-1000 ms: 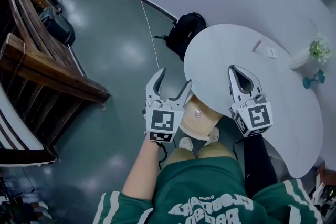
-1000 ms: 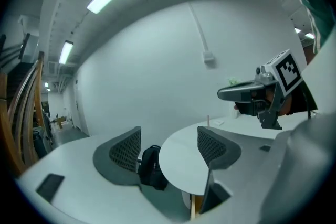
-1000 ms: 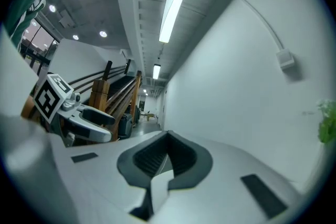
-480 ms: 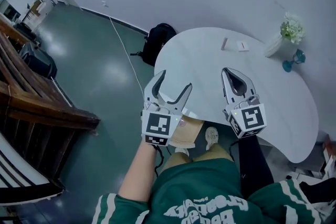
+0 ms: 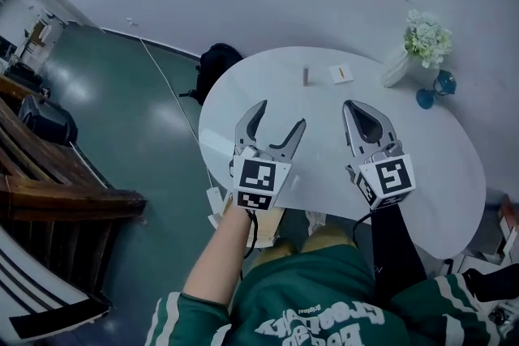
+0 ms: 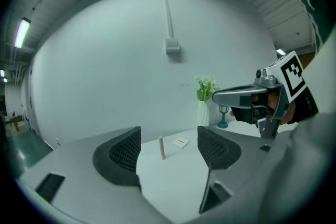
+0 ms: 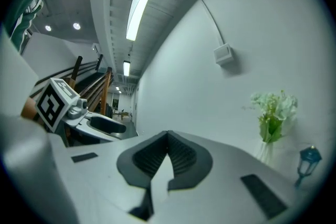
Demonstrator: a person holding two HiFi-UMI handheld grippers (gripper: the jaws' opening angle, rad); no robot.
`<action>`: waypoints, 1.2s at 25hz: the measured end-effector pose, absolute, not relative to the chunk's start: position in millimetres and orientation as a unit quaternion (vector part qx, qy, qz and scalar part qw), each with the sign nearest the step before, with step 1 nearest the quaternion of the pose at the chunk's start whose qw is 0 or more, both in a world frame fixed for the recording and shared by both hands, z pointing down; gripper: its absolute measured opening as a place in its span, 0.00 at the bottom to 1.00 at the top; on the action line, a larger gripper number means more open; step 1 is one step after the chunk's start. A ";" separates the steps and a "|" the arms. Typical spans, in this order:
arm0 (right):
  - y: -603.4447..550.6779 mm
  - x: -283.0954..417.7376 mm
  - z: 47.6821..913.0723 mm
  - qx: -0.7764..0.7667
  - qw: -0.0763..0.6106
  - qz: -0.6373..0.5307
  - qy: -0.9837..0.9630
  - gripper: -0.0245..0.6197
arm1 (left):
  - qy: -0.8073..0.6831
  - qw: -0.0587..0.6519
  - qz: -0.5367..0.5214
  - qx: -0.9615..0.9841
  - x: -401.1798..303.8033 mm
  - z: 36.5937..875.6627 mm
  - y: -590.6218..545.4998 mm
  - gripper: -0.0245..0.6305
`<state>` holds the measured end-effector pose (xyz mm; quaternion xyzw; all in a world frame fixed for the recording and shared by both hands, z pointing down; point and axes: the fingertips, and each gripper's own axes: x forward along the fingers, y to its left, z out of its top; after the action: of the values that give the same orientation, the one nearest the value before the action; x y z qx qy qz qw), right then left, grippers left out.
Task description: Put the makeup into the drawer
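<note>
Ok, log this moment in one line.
left claw: open, empty | right claw: shut, empty | makeup stick: upright on table, untouched | drawer: not in view

— Surroundings?
— Rounded white table (image 5: 454, 166). A white vase (image 5: 397, 69) of pale flowers (image 5: 427, 35) stands at its far edge, with a small blue goblet (image 5: 430, 91) just beside the vase.
— Floor?
— Black backpack (image 5: 217, 65) beside the table's far left edge. Wooden railing (image 5: 65, 194) well apart, leftward.
</note>
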<state>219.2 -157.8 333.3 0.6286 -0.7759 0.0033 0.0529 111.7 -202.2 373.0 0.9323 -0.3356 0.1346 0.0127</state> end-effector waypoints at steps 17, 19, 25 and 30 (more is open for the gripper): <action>-199.6 310.3 411.7 0.598 0.086 0.071 -0.794 0.05 | -0.381 0.143 0.195 0.893 221.5 543.5 -330.8 0.46; -197.9 314.6 418.2 0.596 0.088 0.076 -0.794 0.04 | -0.378 0.137 0.206 0.892 226.9 554.1 -337.9 0.44; -190.4 328.8 425.4 0.597 0.091 0.083 -0.792 0.05 | -0.391 0.105 0.225 0.886 233.8 559.8 -356.4 0.14; -184.7 333.9 422.9 0.599 0.086 0.081 -0.792 0.05 | -0.397 0.121 0.208 0.886 229.3 551.5 -347.2 0.14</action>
<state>333.9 -184.7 422.9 0.5987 -0.7922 0.0813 0.0856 229.3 -347.2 551.5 0.8857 -0.3975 0.2076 0.1206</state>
